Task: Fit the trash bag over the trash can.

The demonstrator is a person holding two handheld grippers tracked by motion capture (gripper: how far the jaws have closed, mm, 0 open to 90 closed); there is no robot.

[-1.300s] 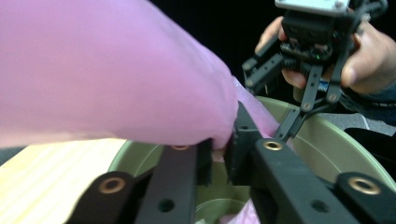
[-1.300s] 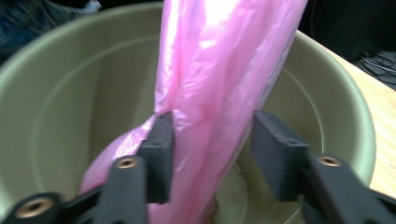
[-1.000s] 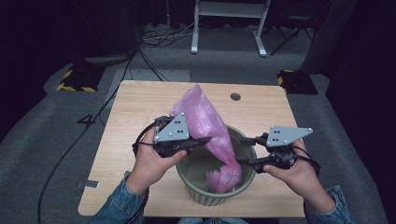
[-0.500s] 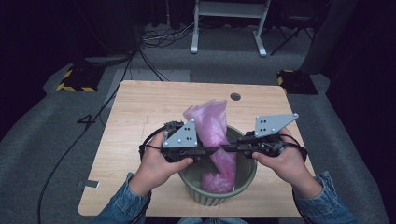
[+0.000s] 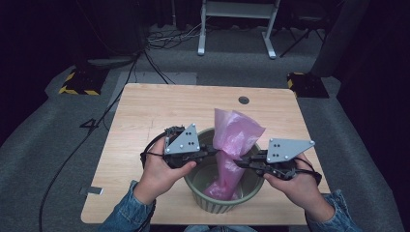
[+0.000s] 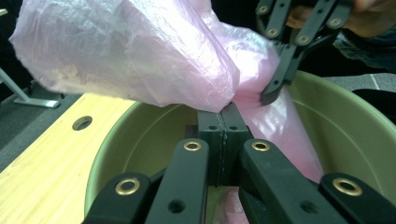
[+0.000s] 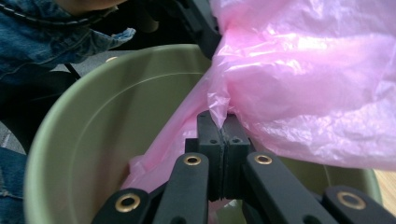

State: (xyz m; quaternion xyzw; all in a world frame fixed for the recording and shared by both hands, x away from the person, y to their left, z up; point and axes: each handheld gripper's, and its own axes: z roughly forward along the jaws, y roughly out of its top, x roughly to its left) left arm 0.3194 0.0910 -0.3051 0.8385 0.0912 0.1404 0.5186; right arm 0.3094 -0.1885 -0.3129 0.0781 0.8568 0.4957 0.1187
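Table (image 5: 145, 125) is carrying the bin (image 5: 212, 205), pink bag (image 5: 235, 135) standing up inside it. Right gripper (image 5: 240, 163) has just been closing and is now pinching the bag opposite the left gripper (image 5: 216, 152), so spreading it open looks next.

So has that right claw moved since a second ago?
Yes. The right claw slid left along the table, in over the green bin, now shut on the pink bag.

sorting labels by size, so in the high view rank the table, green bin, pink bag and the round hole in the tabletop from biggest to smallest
1. table
2. green bin
3. pink bag, close to the bin in size, partly sunk inside it, so these two are unsure
4. round hole
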